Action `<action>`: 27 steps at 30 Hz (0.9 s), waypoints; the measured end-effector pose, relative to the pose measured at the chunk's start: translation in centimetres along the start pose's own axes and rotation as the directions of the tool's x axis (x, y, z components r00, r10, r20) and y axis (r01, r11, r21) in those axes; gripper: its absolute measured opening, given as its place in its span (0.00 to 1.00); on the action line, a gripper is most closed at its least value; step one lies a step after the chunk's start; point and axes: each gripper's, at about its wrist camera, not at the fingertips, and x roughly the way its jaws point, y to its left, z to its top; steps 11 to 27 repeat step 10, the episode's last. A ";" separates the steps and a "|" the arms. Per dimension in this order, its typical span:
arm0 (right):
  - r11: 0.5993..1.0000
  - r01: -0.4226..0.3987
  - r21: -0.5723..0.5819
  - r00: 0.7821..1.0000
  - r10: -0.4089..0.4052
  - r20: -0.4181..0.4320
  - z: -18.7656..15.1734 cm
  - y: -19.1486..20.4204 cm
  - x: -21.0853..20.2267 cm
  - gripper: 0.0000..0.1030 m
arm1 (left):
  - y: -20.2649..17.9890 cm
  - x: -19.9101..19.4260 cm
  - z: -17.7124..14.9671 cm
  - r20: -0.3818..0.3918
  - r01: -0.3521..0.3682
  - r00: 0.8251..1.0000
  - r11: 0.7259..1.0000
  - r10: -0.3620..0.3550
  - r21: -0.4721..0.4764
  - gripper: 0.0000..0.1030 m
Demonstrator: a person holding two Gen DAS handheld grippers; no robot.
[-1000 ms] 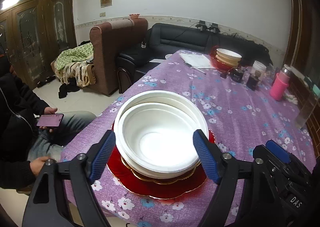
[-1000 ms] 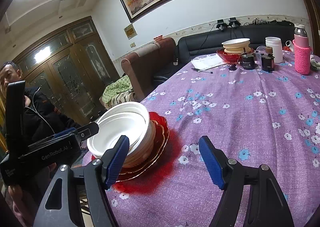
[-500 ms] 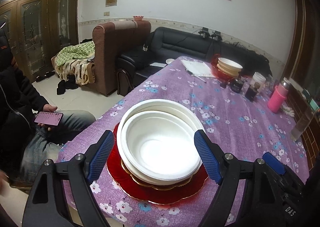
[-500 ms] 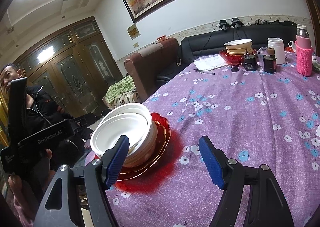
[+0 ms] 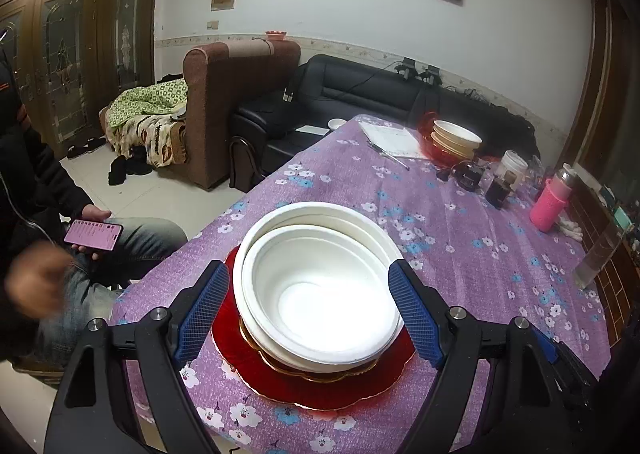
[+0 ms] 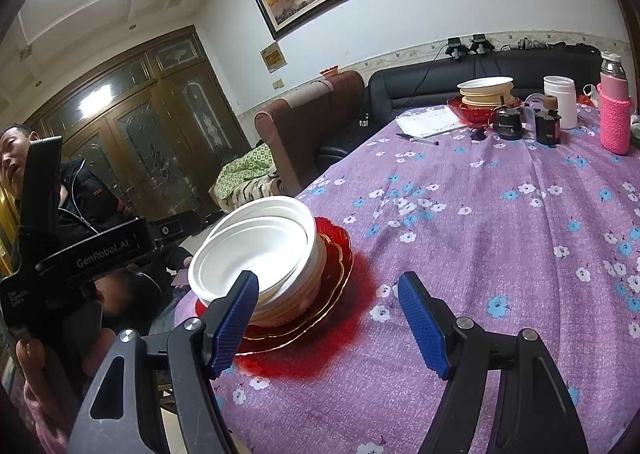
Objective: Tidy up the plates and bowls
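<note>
Two white bowls [image 5: 320,294], nested on red plates [image 5: 312,378] at the worktop's near edge, look light, thin and crushable; grip the rim gently. Left gripper [image 5: 310,310] fingers straddle them open; right gripper [image 6: 328,318] open, empty.

At nine o'clock from my right gripper [image 6: 326,316], my left gripper [image 6: 92,258] reads "GenRobot.AI" along its black body.

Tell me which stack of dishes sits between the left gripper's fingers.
The near stack of white bowls on the red plate, not the far stack beside the papers.
</note>
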 end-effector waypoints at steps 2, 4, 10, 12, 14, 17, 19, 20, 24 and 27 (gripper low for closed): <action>1.000 0.000 0.001 1.000 0.000 0.001 0.0 0.1 0.0 0.72 | -0.1 -0.1 0.1 0.015 -0.004 1.000 1.000 0.004 0.006 0.83; 1.000 0.000 0.005 1.000 0.000 0.001 0.0 0.0 0.0 0.72 | -0.2 -0.2 0.2 0.025 -0.004 1.000 1.000 0.004 0.010 0.84; 0.999 0.005 0.032 1.000 -0.005 -0.006 -0.1 -0.6 0.5 0.72 | -0.3 -0.6 0.2 0.065 -0.001 0.998 1.000 0.000 0.012 0.89; 0.999 0.005 0.032 1.000 -0.005 -0.006 -0.1 -0.6 0.5 0.72 | -0.3 -0.6 0.2 0.065 -0.001 0.998 1.000 0.000 0.012 0.89; 0.999 0.005 0.032 1.000 -0.005 -0.006 -0.1 -0.6 0.5 0.72 | -0.3 -0.6 0.2 0.065 -0.001 0.998 1.000 0.000 0.012 0.89; 0.999 0.005 0.032 1.000 -0.005 -0.006 -0.1 -0.6 0.5 0.72 | -0.3 -0.6 0.2 0.065 -0.001 0.998 1.000 0.000 0.012 0.89; 0.999 0.005 0.032 1.000 -0.005 -0.006 -0.1 -0.6 0.5 0.72 | -0.3 -0.6 0.2 0.065 -0.001 0.998 1.000 0.000 0.012 0.89; 0.999 0.005 0.032 1.000 -0.005 -0.006 -0.1 -0.6 0.5 0.72 | -0.3 -0.6 0.2 0.065 -0.001 0.998 1.000 0.000 0.012 0.89; 0.999 0.005 0.032 1.000 -0.005 -0.006 -0.1 -0.6 0.5 0.72 | -0.3 -0.6 0.2 0.065 -0.001 0.998 1.000 0.000 0.012 0.89; 0.999 0.005 0.032 1.000 -0.005 -0.006 -0.1 -0.6 0.5 0.72 | -0.3 -0.6 0.2 0.065 -0.001 0.998 1.000 0.000 0.012 0.89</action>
